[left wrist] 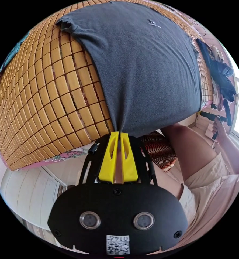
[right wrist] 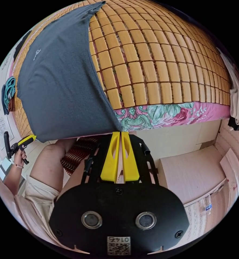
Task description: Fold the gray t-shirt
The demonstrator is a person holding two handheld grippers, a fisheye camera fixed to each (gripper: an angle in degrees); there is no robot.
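So far nothing is folded: the gray t-shirt (left wrist: 146, 70) lies spread flat on the bamboo mat (left wrist: 44, 102), its hem at the mat's near edge. Left gripper (left wrist: 120, 134) and right gripper (right wrist: 120, 133) each pinch one hem corner, jaws nearly closed on cloth; every fold remains.

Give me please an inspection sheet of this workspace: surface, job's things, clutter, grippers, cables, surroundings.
Surface: bamboo mat over a flowered sheet on a bed.
Job's things: gray t-shirt spread on the mat, its hem pulled to the bed edge.
Clutter: dark clothes piled at one side; teal cloth at the mat's far edge.
Grippers: left gripper shut on one hem corner; right gripper shut on the other.
Cables: nothing seen.
Surroundings: pale floor, a plastic bottle, the person's leg.
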